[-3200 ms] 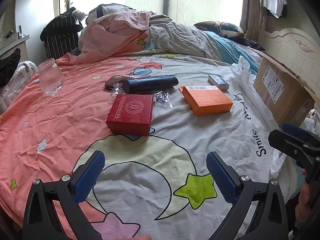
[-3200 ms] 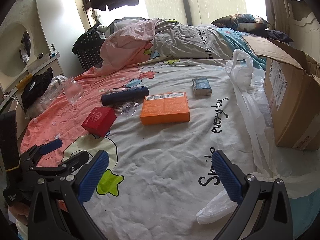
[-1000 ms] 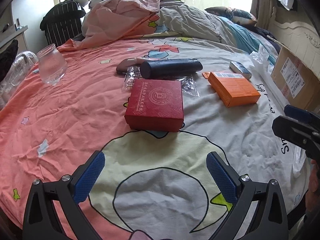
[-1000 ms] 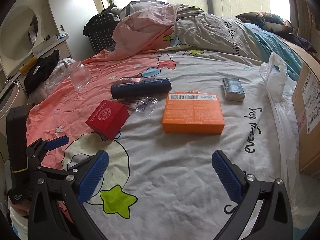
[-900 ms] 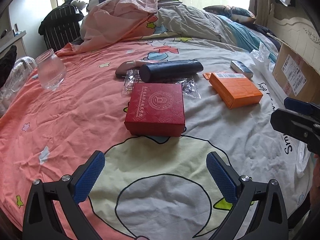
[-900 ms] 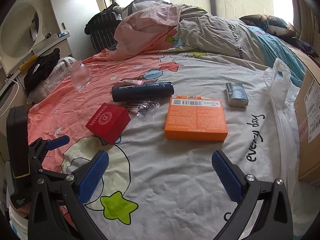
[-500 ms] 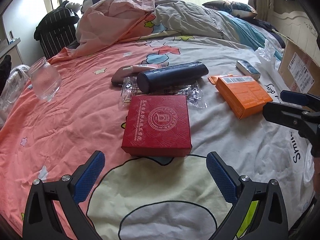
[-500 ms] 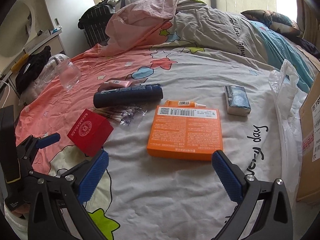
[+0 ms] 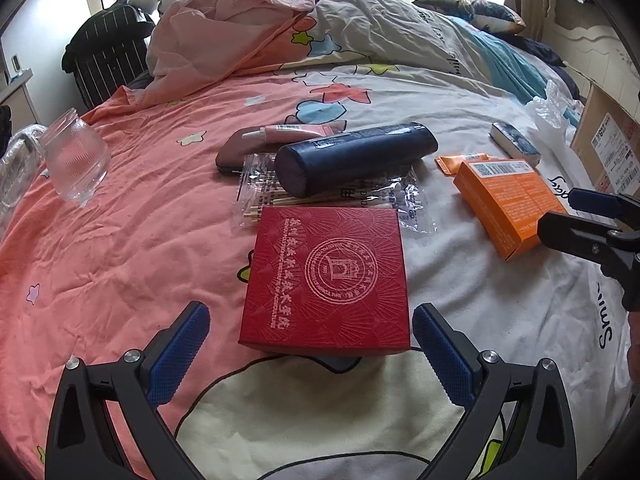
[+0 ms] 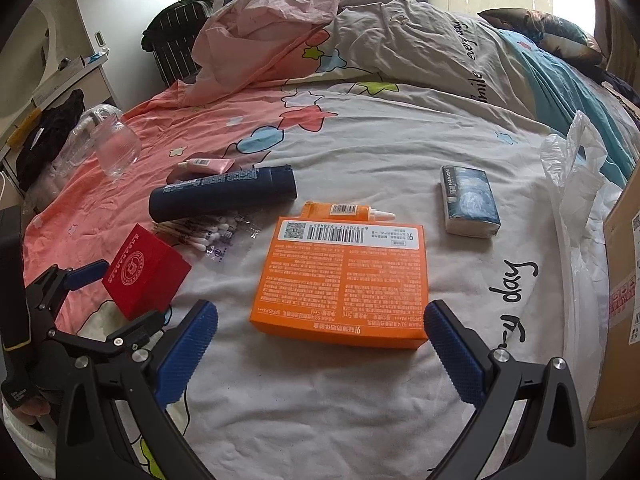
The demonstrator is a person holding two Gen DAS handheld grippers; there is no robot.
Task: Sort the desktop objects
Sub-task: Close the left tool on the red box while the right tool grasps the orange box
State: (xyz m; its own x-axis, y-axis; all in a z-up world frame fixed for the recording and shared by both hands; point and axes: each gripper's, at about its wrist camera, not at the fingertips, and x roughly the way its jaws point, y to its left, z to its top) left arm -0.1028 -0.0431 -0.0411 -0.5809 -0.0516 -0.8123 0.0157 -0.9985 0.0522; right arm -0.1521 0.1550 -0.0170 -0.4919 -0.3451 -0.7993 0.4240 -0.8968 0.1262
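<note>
Left tool [image 9: 311, 343] spread before red embossed box [image 9: 328, 278]; right tool [image 10: 320, 340] spread before orange barcoded box [image 10: 344, 276].

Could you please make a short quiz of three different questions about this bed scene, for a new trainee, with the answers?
1. True or false: the left tool is shut on the red box.
2. Which thing lies straight ahead of the right tool? A) glass jar B) orange box C) tissue pack
3. Fill in: the dark blue bottle lies partly on a clear bag of ____.

Key
1. False. Both tools are open and hold nothing.
2. B, the orange box. The glass jar and tissue pack lie farther off.
3. Cotton swabs.
</note>
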